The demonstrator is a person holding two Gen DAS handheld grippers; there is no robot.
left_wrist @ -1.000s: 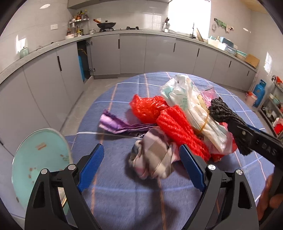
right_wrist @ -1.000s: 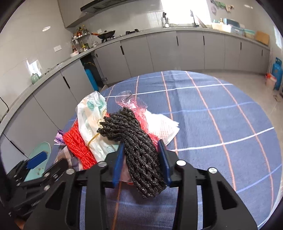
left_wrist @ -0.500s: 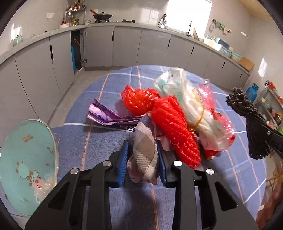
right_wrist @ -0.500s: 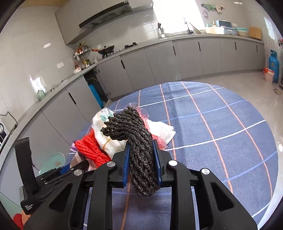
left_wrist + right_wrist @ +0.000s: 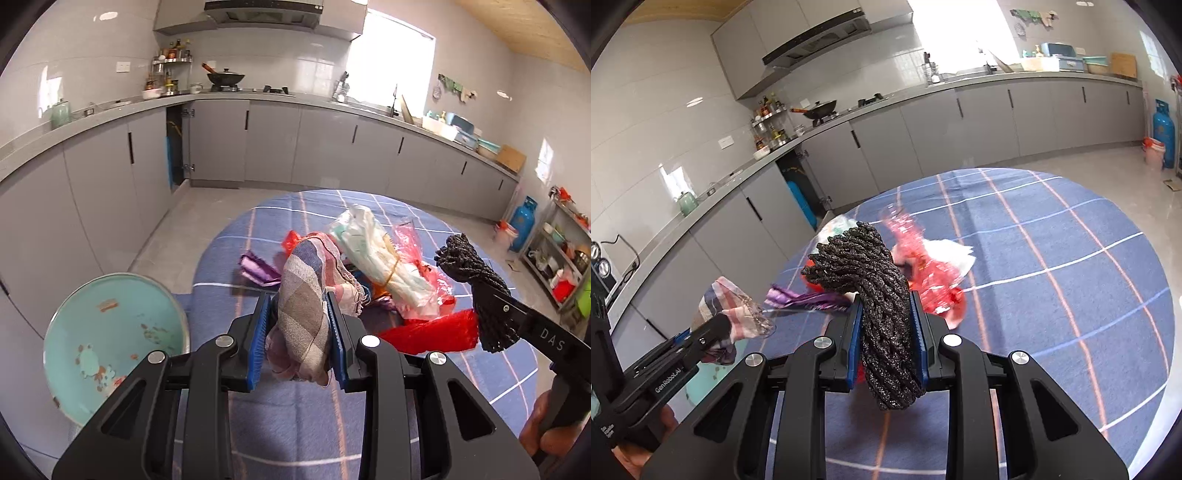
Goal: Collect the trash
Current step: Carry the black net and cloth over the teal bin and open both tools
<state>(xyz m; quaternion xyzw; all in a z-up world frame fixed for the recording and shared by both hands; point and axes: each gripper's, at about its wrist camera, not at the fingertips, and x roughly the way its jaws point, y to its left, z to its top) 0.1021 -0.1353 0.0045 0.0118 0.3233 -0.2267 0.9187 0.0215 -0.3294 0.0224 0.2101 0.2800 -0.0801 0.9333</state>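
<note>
The left gripper (image 5: pixel 299 332) is clenching a checked cloth bundle (image 5: pixel 304 295) between its blue pads (image 5: pixel 259 334), at lower centre of the left wrist view; the bundle's long axis is running up the frame, leaning slightly left at the top, with a frayed pink end hanging below the pads. The right gripper (image 5: pixel 886 332) is clamping a hank of black braided rope (image 5: pixel 879 306) at centre of the right wrist view; its long axis is running near vertical in the frame, the looped head curling toward upper left, the tail hanging below the pads. Both bundles are sitting clear above the blue checked cloth covering the round counter (image 5: pixel 1052 295). Remaining pile at centre of the left view: a white-green plastic bag (image 5: pixel 380 266) lying diagonally from upper left to lower right, a red net bundle (image 5: pixel 432 332) lying nearly horizontal, a purple wrapper (image 5: pixel 258 271) at its left, and red plastic film (image 5: pixel 931 280). A teal basin (image 5: pixel 110 343) is sitting at lower left. Legible writing: "DAS" on the right gripper body in the left view; "GenRobot.AI" on the left gripper body in the right view.
</note>
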